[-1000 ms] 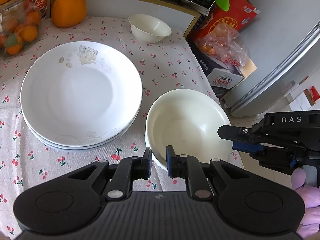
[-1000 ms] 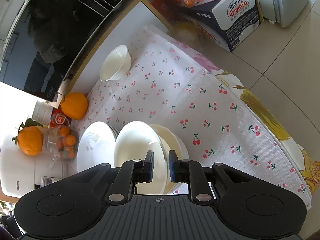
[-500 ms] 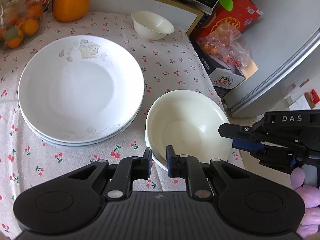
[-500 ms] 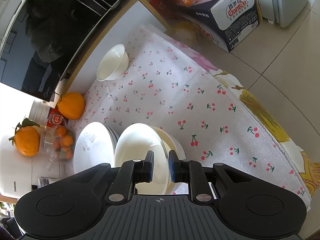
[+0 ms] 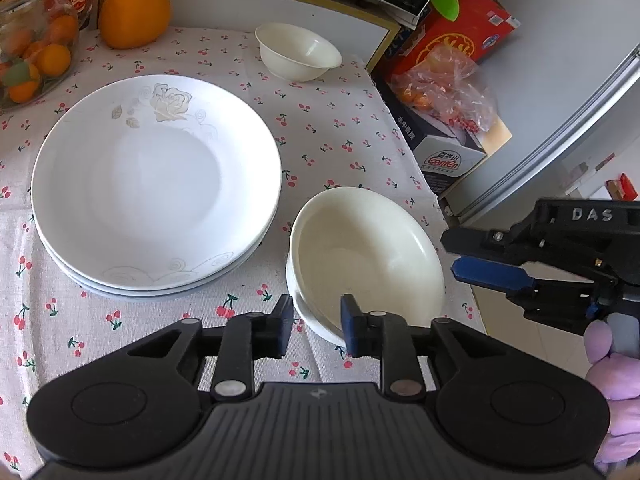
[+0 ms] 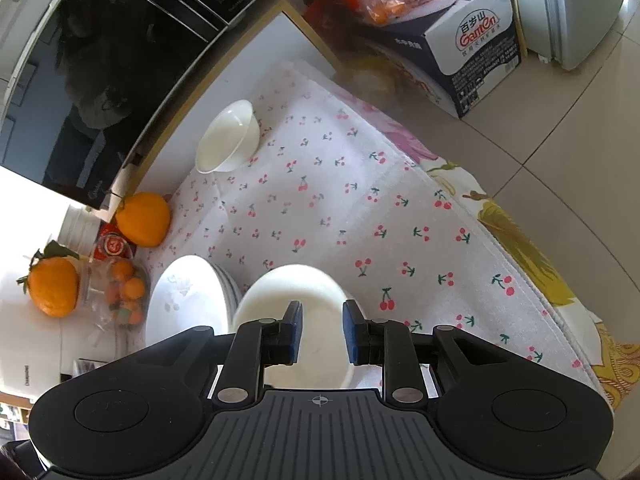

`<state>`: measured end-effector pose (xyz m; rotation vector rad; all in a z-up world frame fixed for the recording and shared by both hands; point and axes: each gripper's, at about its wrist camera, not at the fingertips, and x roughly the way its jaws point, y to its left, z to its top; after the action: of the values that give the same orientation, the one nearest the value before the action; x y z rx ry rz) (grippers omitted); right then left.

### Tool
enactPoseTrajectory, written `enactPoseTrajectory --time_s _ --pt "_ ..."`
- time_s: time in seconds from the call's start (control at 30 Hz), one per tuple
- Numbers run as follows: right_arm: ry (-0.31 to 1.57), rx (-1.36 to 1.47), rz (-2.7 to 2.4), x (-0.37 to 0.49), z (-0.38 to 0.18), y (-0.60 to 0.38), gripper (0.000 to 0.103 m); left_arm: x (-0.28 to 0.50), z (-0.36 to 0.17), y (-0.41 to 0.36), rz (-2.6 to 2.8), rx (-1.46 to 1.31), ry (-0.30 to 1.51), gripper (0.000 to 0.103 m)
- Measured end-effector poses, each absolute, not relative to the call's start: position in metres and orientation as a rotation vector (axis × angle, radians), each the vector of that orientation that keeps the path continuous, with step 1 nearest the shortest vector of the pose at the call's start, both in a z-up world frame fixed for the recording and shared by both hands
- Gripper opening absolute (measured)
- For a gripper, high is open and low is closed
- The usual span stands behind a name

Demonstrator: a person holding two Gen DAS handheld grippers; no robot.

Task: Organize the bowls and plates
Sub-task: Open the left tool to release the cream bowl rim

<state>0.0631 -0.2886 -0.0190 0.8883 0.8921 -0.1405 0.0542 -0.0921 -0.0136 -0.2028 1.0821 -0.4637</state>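
A cream bowl (image 5: 368, 248) sits nested in a second cream bowl on the cherry-print cloth, right of a stack of white rose-pattern plates (image 5: 156, 184). My left gripper (image 5: 316, 328) straddles the bowl's near rim; its jaws are opening and the pads stand off the rim. My right gripper (image 5: 452, 256) reaches in at the bowl's right rim. In the right wrist view that gripper (image 6: 322, 332) is also opening, the bowl (image 6: 296, 292) between its parted pads, the plates (image 6: 184, 308) to the left. A small white bowl (image 5: 298, 52) stands alone at the far side.
An orange (image 5: 134, 10) and a glass jar of small fruit (image 5: 32, 52) stand at the back left. A black microwave (image 6: 100, 60) lines the back. The table's right edge drops to cardboard boxes (image 5: 452, 152) and a fridge (image 5: 580, 80). A purple-gloved hand (image 5: 612, 360) holds the right gripper.
Both grippers were shut on the bowl's rim; their jaws have now parted and let go of it. The bowl has settled a little lower in the bowl beneath it. Neither hand has moved.
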Motion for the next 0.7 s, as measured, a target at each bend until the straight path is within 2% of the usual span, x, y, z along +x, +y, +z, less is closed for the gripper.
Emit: enactPoseTrajectory --time_s 0.1,0.2,0.37,0.5,0.63,0.7 --pt "0.877 0.898 -0.140 0.0616 -0.0173 -0.2912 0.035 0.0548 -0.0135 -0.0916 -0.462 -0.205 1.081 0.024" --pt "0.871 0.901 -0.141 0.0612 -0.0164 -0.2935 0.037 0.0544 -0.0130 -0.0917 -0.462 -0.209 1.079 0.031" --pt "0.868 0.913 -0.143 0.0613 -0.0167 -0.2952 0.048 0.0543 -0.0115 -0.0928 -0.468 -0.208 1.074 0.050" --pt "0.866 0.923 -0.132 0.0629 -0.0162 -0.2947 0.060 0.0531 -0.0091 -0.0942 -0.475 -0.198 1.065 0.059" --pt "0.869 0.937 -0.126 0.0650 -0.0160 -0.2943 0.063 0.0519 -0.0066 -0.0950 -0.485 -0.191 1.062 0.068" --pt "0.863 0.949 -0.123 0.0656 -0.0155 -0.2948 0.074 0.0515 -0.0050 -0.0949 -0.490 -0.188 1.058 0.072"
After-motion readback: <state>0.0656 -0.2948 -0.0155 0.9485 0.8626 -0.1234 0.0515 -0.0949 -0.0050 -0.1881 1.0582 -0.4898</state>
